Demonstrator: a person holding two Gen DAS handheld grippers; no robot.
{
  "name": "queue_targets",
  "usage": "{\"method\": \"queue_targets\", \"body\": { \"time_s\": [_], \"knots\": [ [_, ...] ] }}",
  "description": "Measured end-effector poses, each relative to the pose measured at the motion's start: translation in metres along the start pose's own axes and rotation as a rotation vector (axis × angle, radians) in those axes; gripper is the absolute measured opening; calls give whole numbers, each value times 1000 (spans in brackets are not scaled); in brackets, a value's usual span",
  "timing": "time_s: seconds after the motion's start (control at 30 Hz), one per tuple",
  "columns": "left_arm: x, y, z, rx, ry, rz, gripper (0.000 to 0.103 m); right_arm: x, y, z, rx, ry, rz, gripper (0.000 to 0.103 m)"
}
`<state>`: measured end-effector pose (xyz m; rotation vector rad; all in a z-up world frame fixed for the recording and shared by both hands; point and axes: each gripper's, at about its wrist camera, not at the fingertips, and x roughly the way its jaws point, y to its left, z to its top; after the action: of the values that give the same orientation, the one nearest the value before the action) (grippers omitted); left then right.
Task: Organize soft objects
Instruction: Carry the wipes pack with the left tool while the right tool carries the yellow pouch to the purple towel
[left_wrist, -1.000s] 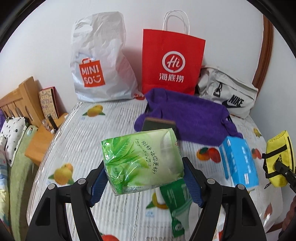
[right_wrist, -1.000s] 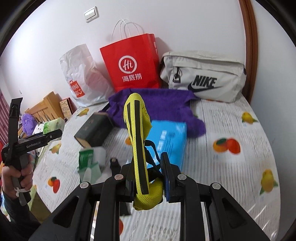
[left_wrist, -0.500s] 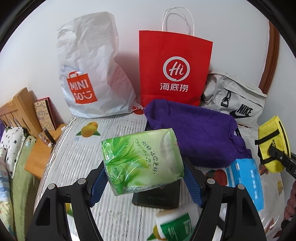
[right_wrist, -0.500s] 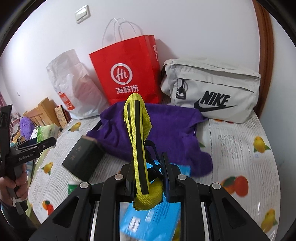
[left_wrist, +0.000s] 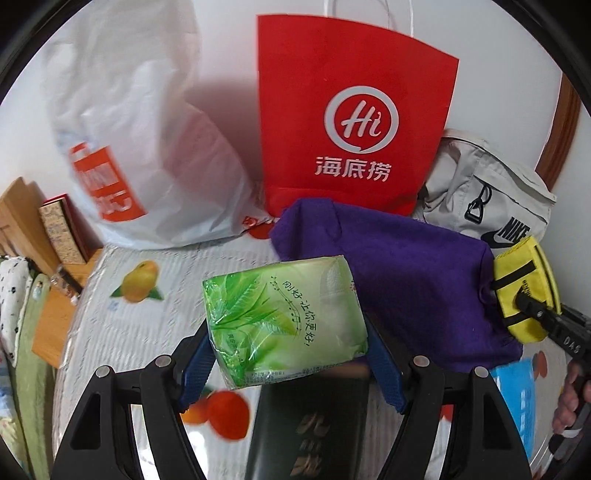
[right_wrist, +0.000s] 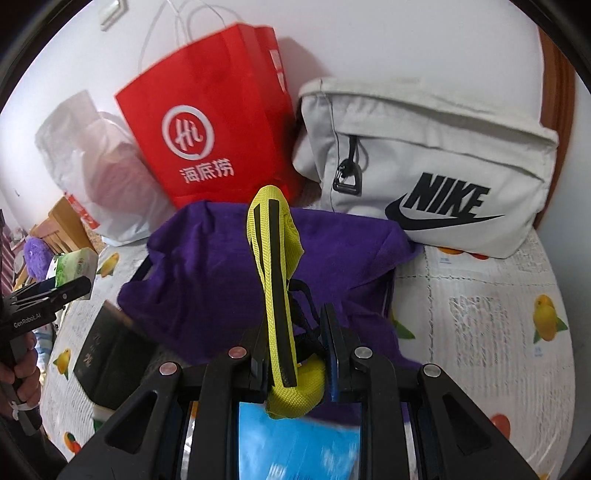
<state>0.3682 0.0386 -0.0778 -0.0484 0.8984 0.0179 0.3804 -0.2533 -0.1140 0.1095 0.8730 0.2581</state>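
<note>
Left hand-held gripper (left_wrist: 288, 360) is grasping a green tissue pack (left_wrist: 284, 321) above the counter (left_wrist: 122, 332); right hand-held gripper (right_wrist: 295, 354) is clamping a yellow pouch (right_wrist: 275, 273) edge-on. Both are hanging near the purple cloth (right_wrist: 221, 266), facing the red paper bag (right_wrist: 214, 133), white plastic bag (left_wrist: 140, 147) and grey Nike bag (right_wrist: 436, 177). Judged progress: neither item is stowed; the blue pack (right_wrist: 295, 439) and cloth are lying unsorted.

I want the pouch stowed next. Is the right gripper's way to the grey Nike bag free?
Probably yes. The right gripper, shut on the yellow pouch, faces the Nike bag with only the low purple cloth lying between. Whether the bag is open cannot be told.
</note>
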Motion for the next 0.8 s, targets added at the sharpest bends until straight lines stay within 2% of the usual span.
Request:
{"method": "queue_targets", "body": {
  "time_s": [0.2,0.5,0.8],
  "knots": [
    [41,-21,28,15,61,-65,73,32,-7,5,5,82,10,22],
    [92,-36,52,27,129,-68,73,56,-14,-3,28,163,30,22],
    [129,-44,71,32,189,-62,74,60,-14,-6,12,191,27,23]
  ]
}}
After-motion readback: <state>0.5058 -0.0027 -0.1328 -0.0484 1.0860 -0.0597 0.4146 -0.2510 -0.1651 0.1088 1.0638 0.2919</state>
